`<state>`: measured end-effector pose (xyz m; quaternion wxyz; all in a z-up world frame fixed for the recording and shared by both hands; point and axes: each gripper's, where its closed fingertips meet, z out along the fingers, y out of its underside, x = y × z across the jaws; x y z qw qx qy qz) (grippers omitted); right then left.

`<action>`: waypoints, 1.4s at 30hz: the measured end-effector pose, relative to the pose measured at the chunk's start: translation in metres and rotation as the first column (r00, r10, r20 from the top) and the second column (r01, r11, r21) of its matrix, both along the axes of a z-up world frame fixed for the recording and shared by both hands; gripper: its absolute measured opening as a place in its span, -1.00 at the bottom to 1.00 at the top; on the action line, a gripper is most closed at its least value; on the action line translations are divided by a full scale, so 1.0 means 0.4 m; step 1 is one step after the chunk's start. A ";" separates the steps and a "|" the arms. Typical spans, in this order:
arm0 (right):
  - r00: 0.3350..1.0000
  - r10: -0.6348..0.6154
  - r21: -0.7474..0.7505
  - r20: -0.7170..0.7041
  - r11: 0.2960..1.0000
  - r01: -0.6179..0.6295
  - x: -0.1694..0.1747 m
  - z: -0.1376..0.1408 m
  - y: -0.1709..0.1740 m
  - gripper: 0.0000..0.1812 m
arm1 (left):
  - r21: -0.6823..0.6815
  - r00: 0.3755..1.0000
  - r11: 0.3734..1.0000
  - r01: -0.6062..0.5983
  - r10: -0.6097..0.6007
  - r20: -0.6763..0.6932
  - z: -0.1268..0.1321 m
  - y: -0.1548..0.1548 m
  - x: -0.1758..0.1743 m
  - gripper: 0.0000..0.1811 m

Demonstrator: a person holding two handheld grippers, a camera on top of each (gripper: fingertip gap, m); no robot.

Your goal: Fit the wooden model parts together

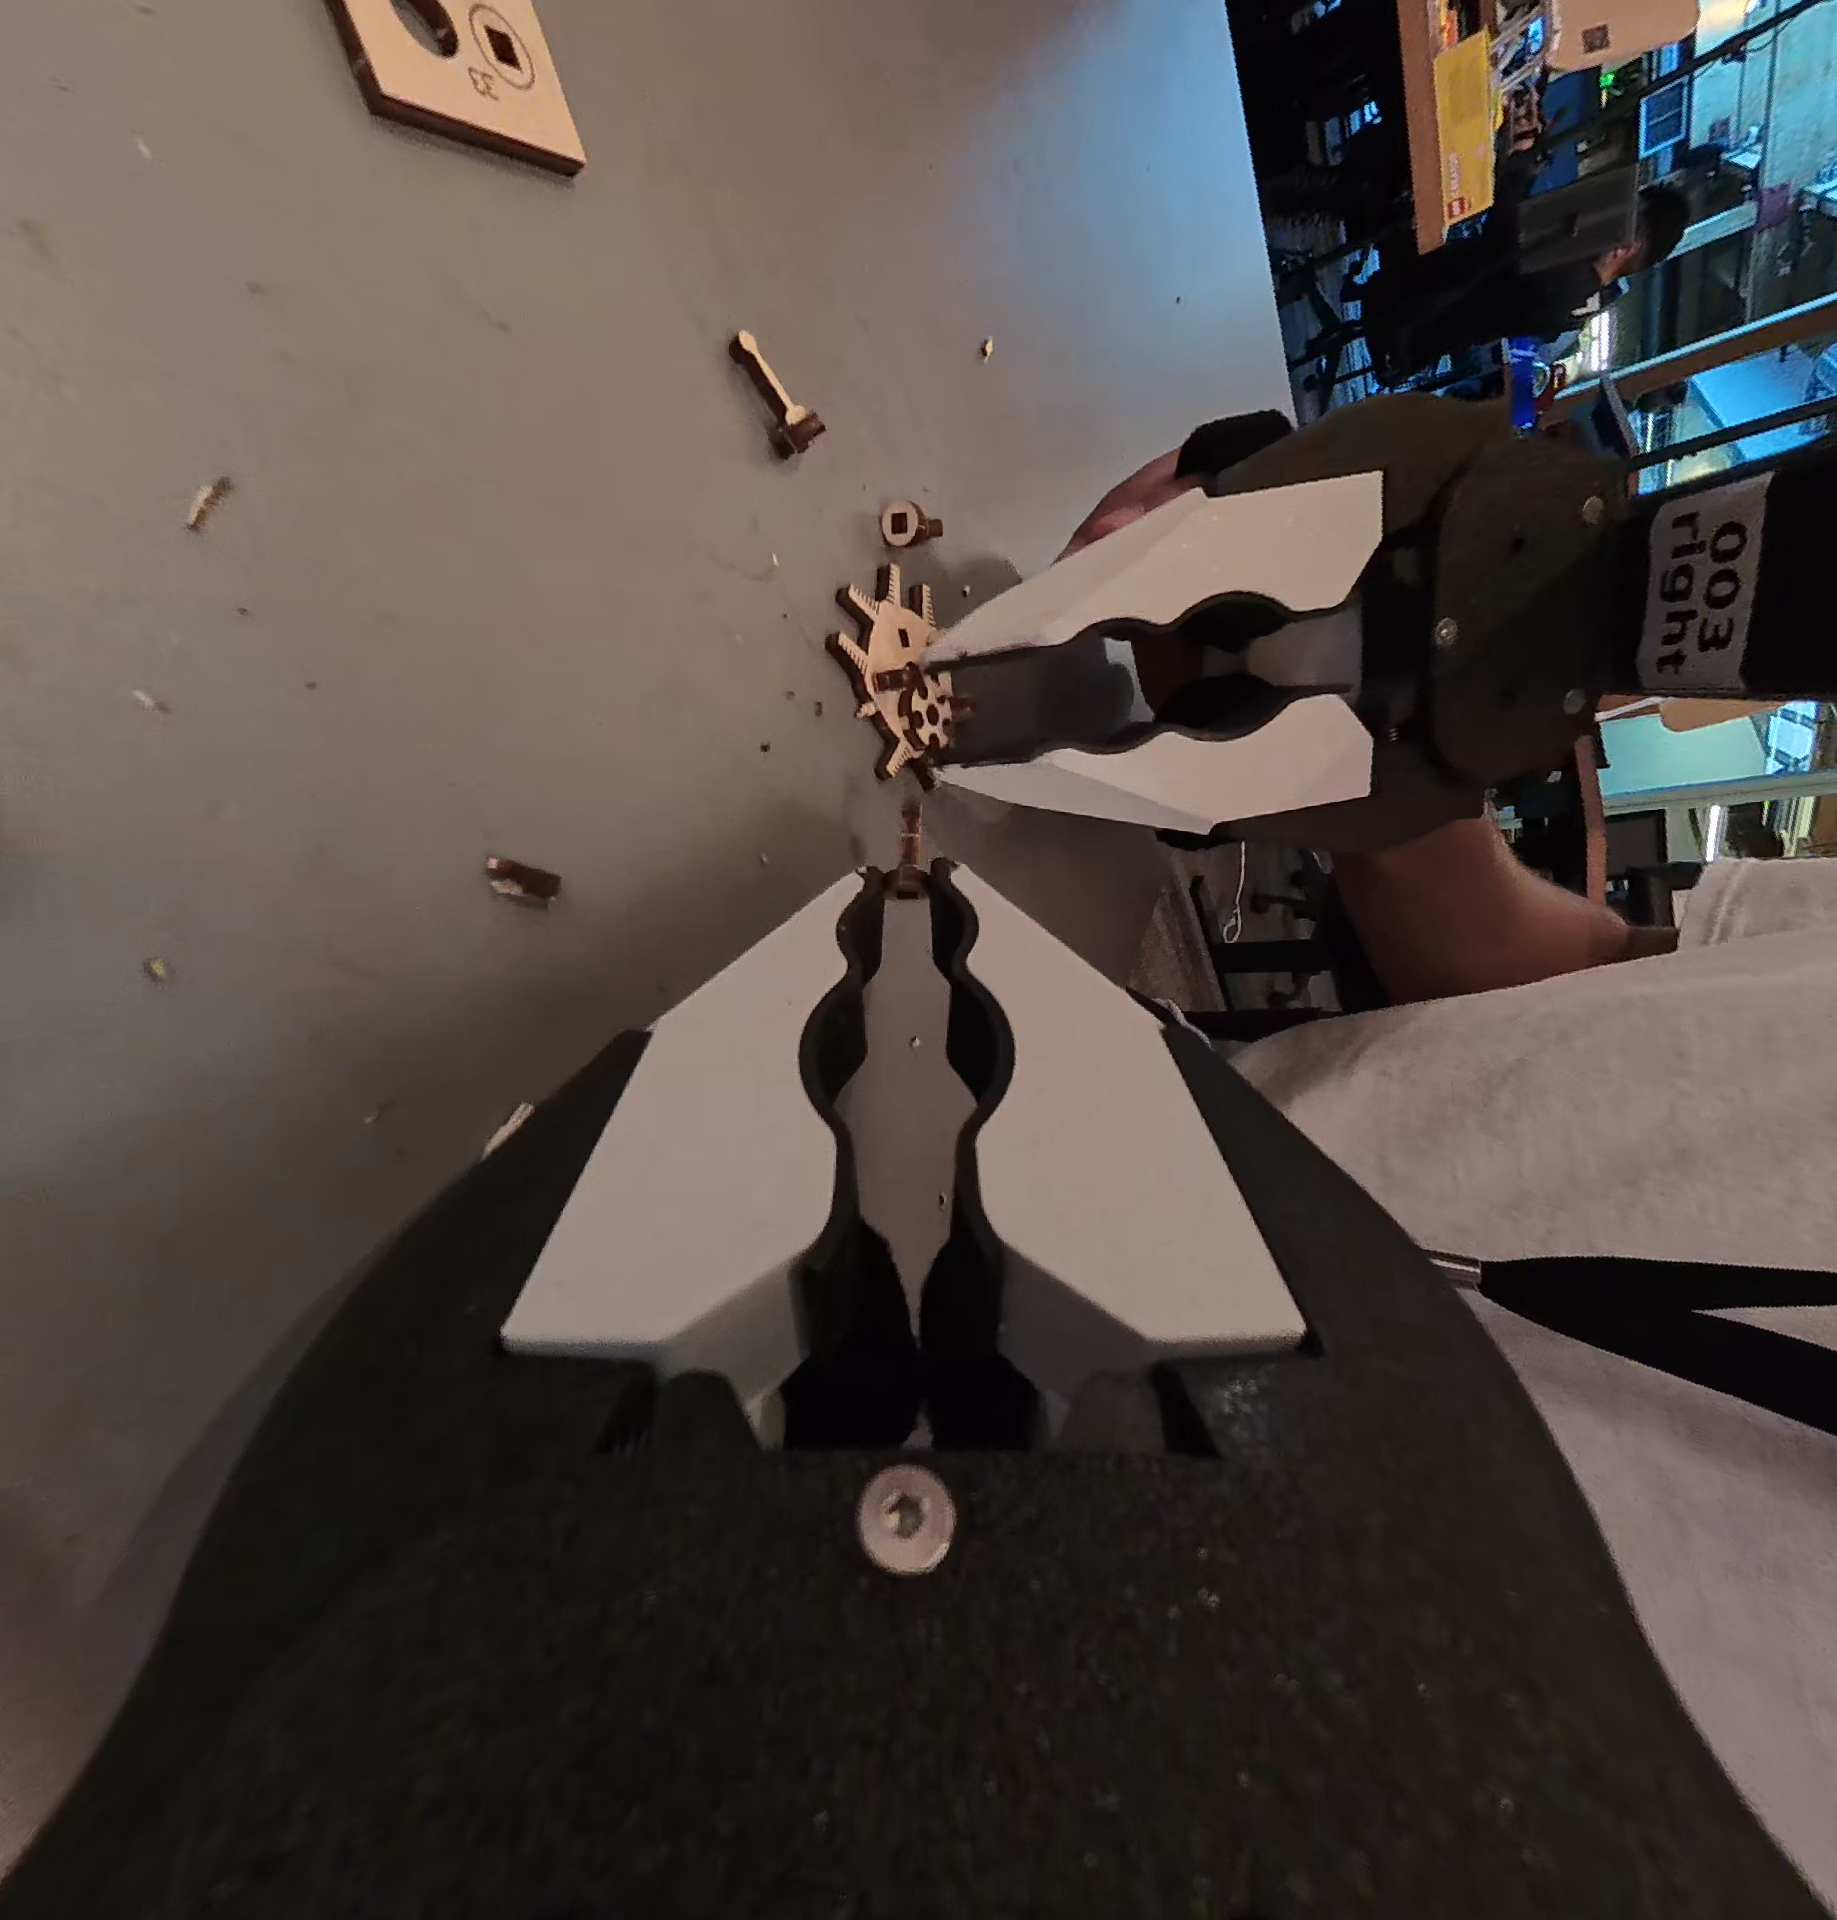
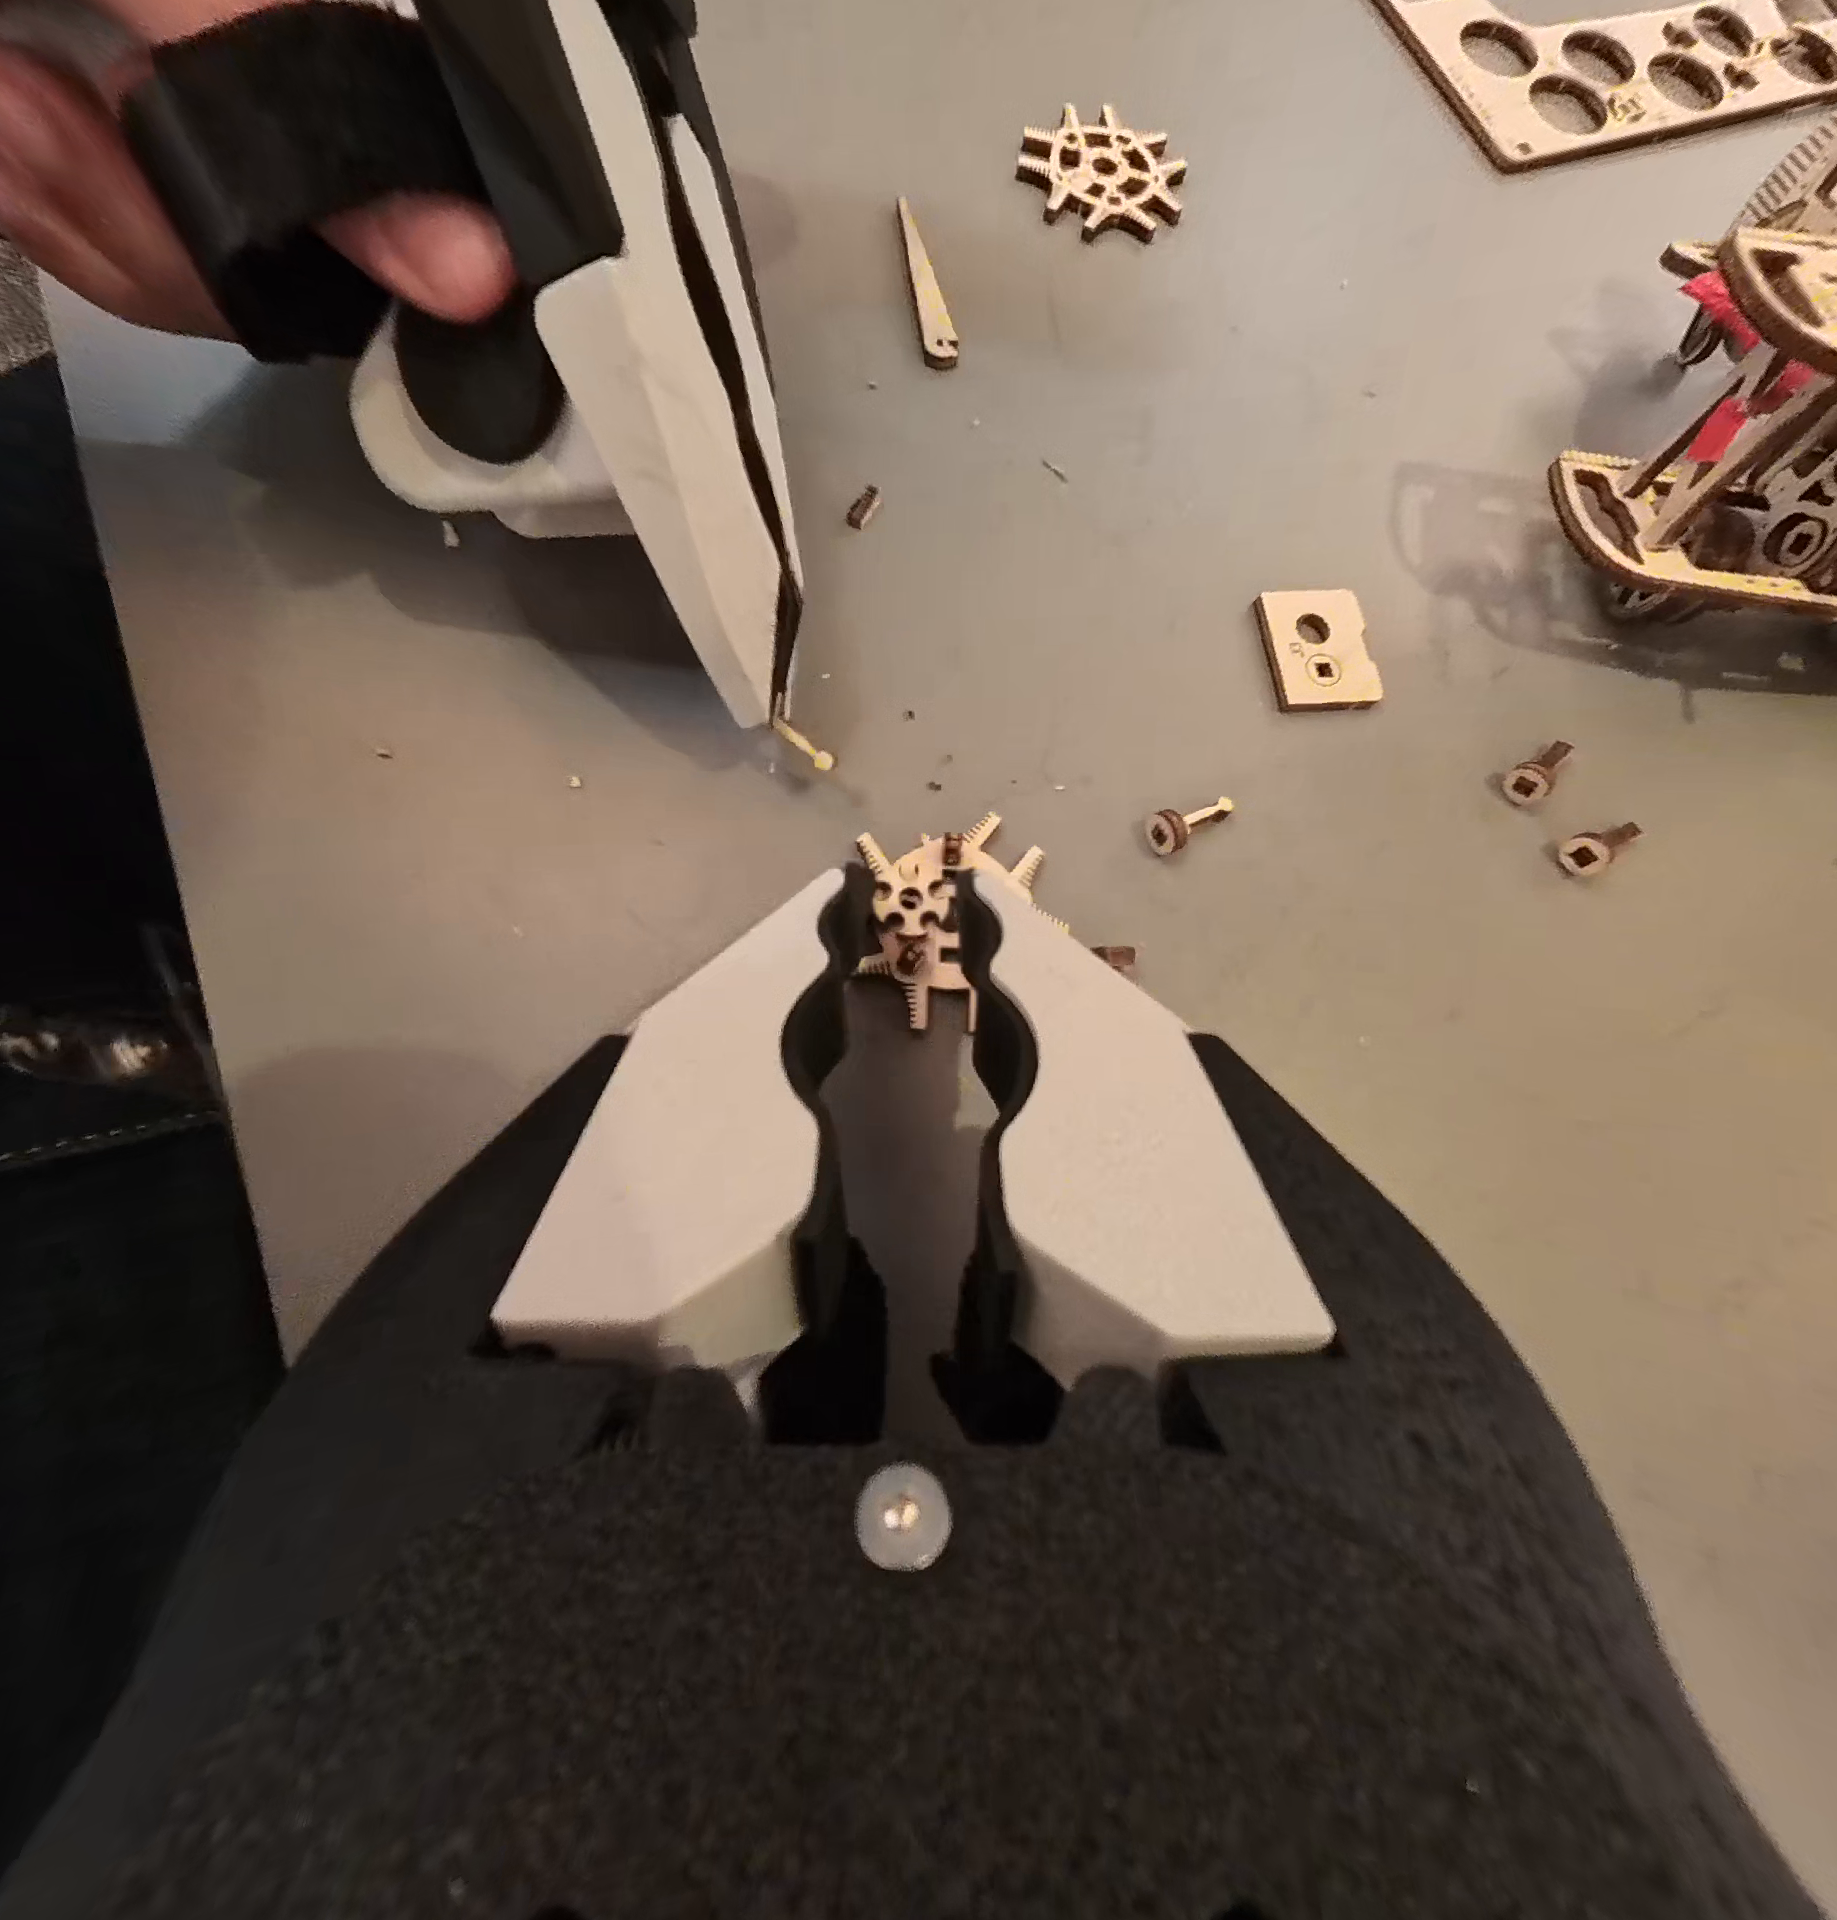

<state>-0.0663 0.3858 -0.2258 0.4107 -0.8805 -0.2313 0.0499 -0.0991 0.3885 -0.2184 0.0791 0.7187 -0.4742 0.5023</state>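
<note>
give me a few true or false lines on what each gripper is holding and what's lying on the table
1. The right gripper is shut on a toothed wooden wheel. True.
2. The left gripper is open and holds nothing. False: it is shut on a small wooden pin.
3. A second toothed wheel lies loose on the grey table. True.
4. The pin is already pushed into the held wheel. False: in the left wrist view a gap shows between them.
5. A partly built wooden model stands at the right edge of the right wrist view. True.
6. The small square plate has no holes. False: it has two holes.
</note>
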 end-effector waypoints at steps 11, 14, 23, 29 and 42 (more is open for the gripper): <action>0.996 -0.036 0.006 -0.084 0.999 0.036 0.007 0.017 0.008 -0.88 | 0.043 1.000 0.999 0.029 -0.030 0.008 0.005 0.000 -0.005 -0.93; 0.996 -0.042 0.018 -0.079 0.999 0.043 0.014 0.033 0.013 -0.88 | 0.045 0.999 0.998 0.036 -0.036 0.010 0.006 -0.005 -0.004 -0.93; 0.999 -0.045 -0.029 0.009 0.999 0.045 0.023 0.000 0.009 -0.87 | 0.043 0.998 0.997 0.057 -0.058 0.012 0.005 -0.015 0.001 -0.93; 0.998 -0.053 -0.047 -0.032 0.998 0.051 0.022 -0.001 0.007 -0.87 | 0.042 0.998 0.997 0.059 -0.059 0.011 0.002 -0.018 0.002 -0.93; 0.998 -0.053 -0.050 -0.032 0.997 0.051 0.023 -0.001 0.005 -0.87 | 0.044 0.998 0.997 0.060 -0.061 0.011 0.001 -0.020 0.005 -0.93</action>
